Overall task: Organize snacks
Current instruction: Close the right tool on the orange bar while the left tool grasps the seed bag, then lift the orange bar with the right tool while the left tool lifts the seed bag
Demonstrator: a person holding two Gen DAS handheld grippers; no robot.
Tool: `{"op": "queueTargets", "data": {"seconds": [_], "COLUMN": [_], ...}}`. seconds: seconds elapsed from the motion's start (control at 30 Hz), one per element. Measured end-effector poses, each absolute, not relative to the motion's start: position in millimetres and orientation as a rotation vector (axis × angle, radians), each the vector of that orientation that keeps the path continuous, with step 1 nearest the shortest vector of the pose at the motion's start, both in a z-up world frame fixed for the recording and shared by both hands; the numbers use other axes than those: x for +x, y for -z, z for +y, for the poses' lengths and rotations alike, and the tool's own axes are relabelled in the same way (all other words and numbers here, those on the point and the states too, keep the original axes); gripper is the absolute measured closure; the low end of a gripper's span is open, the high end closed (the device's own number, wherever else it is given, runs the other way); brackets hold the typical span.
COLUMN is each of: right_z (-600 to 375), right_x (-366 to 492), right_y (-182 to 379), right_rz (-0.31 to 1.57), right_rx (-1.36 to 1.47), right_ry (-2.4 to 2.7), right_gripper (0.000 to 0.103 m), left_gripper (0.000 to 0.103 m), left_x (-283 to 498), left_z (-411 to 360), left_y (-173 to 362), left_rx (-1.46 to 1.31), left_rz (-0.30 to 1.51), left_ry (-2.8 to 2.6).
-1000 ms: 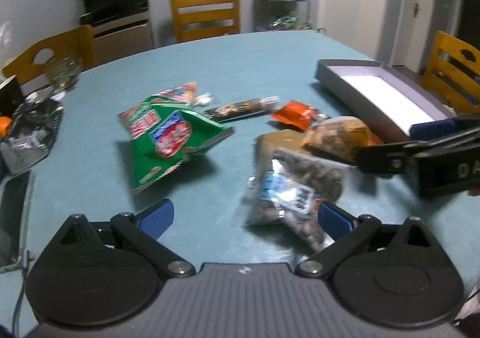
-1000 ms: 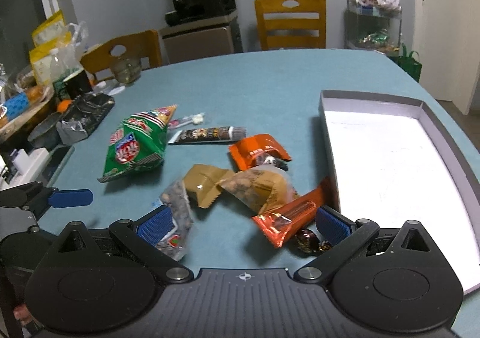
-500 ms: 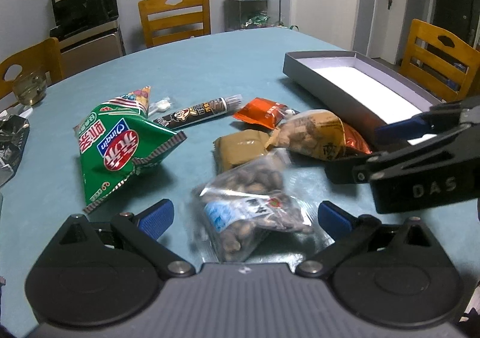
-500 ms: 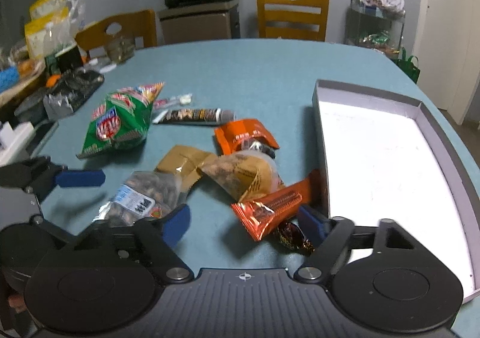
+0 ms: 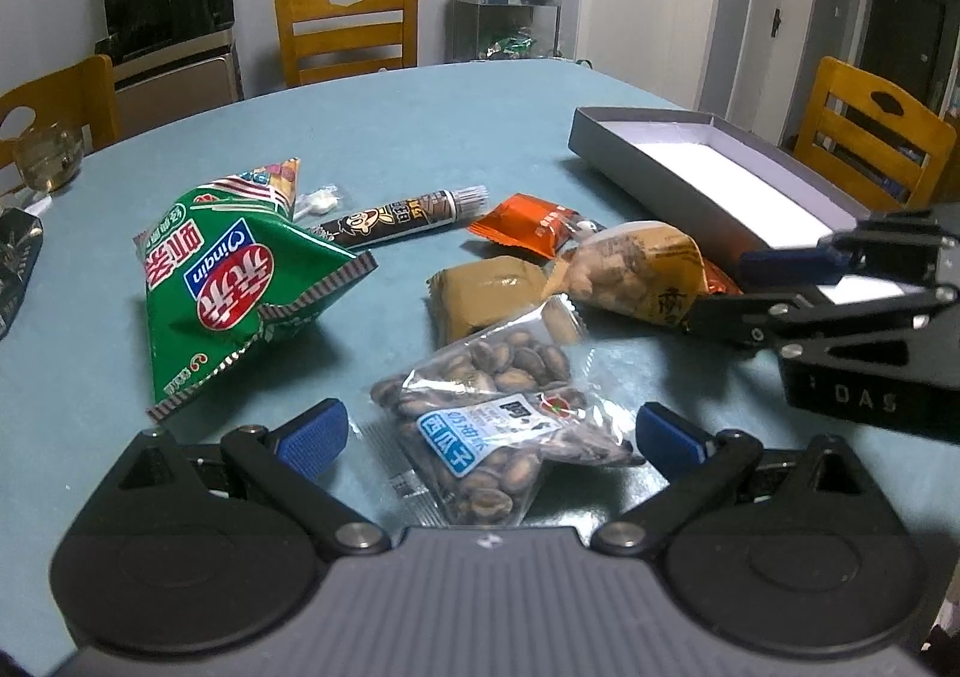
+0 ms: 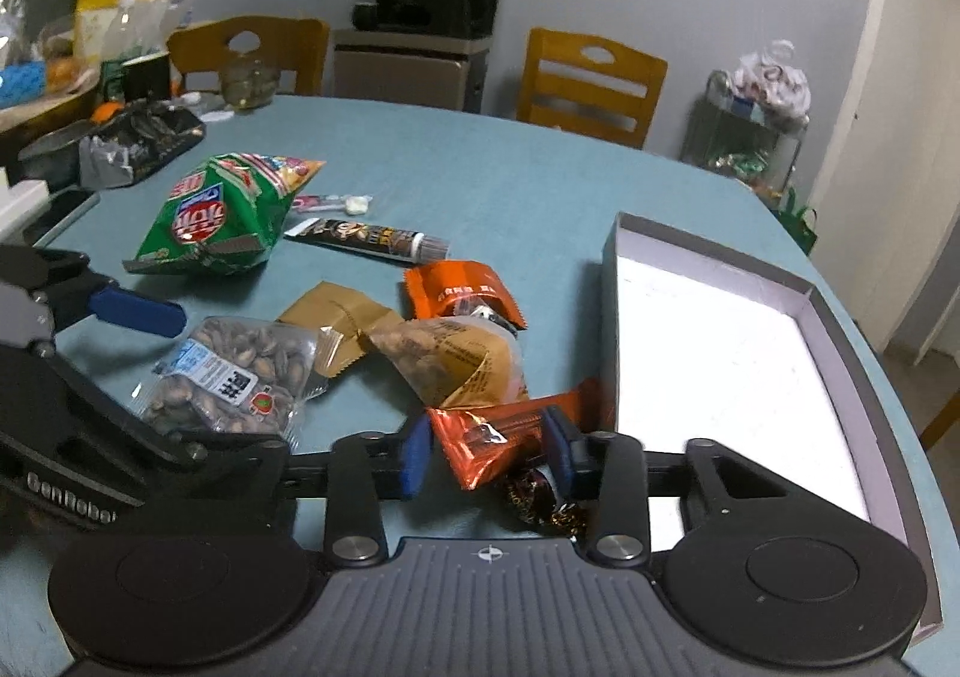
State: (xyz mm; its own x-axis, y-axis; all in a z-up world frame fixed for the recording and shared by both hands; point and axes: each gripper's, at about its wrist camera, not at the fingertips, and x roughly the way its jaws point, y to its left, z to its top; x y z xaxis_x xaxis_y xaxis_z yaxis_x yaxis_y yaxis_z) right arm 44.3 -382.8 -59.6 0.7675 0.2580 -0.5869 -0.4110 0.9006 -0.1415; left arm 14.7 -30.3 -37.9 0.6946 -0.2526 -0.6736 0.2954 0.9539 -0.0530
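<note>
Snacks lie in a heap on the teal table. My left gripper (image 5: 489, 434) is open, its blue pads on either side of a clear bag of seeds (image 5: 498, 425). My right gripper (image 6: 486, 452) has closed in on an orange bar wrapper (image 6: 501, 434), with both pads touching its sides. The bar lies beside the grey box (image 6: 828, 317) with a white inside. A green chip bag (image 5: 234, 281), a dark stick pack (image 5: 396, 218), an orange pouch (image 6: 459, 293), a tan packet (image 5: 486, 296) and a beige nut bag (image 6: 456, 359) lie between.
A dark foil sweet (image 6: 534, 497) lies under the right gripper. Wooden chairs (image 5: 348, 32) stand around the table. A black bag (image 6: 144, 134) and clutter sit at the table's left edge. A cabinet with an appliance (image 6: 429, 11) stands at the wall.
The right gripper's jaws have narrowed from wide open onto the orange bar wrapper. The left gripper has moved closer, so the seed bag now lies between its open pads.
</note>
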Motion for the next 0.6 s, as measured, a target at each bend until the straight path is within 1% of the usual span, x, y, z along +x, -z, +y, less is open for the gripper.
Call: {"op": "queueTargets", "data": {"seconds": [0.07,0.1,0.17,0.23,0.3,0.33,0.37,0.4,0.47,0.5,0.57,0.6], "right_z": [-383,-382,-383,-383,-385,-386,-389,-391,-396,-399,-403,-406], "right_x": [43,41,39,36,33,32,32,31,30,28,26,26], "right_y": [62,62,63,63,62,61,59,57,52,49,42,39], "right_rz": [0.584,0.574,0.552,0.53,0.511,0.504,0.5,0.497,0.484,0.477,0.473,0.477], "right_rx": [-0.282,-0.288,-0.3,-0.305,-0.299,-0.29,-0.273,-0.257,-0.221,-0.202,-0.165,-0.145], "right_ry": [-0.372,-0.369,-0.364,-0.369,-0.373,-0.375,-0.377,-0.38,-0.389,-0.397,-0.419,-0.427], "right_gripper": [0.073,0.077,0.08,0.087,0.09,0.092,0.094,0.094,0.095,0.096,0.1,0.1], "left_gripper": [0.0,0.0,0.0,0.002,0.011,0.013,0.018,0.027,0.035,0.042,0.048,0.055], "left_x": [15,15,17,16,15,16,15,14,13,13,12,11], "left_z": [-29,-28,-27,-25,-24,-23,-22,-21,-20,-19,-19,-20], "left_y": [38,38,39,38,37,36,35,35,34,33,32,32], "left_rx": [0.05,0.046,0.039,0.034,0.03,0.028,0.025,0.023,0.016,0.015,0.022,0.029], "left_rz": [0.743,0.744,0.744,0.737,0.727,0.722,0.718,0.715,0.706,0.707,0.705,0.701], "left_ry": [0.308,0.309,0.307,0.302,0.302,0.301,0.303,0.303,0.307,0.31,0.313,0.306]}}
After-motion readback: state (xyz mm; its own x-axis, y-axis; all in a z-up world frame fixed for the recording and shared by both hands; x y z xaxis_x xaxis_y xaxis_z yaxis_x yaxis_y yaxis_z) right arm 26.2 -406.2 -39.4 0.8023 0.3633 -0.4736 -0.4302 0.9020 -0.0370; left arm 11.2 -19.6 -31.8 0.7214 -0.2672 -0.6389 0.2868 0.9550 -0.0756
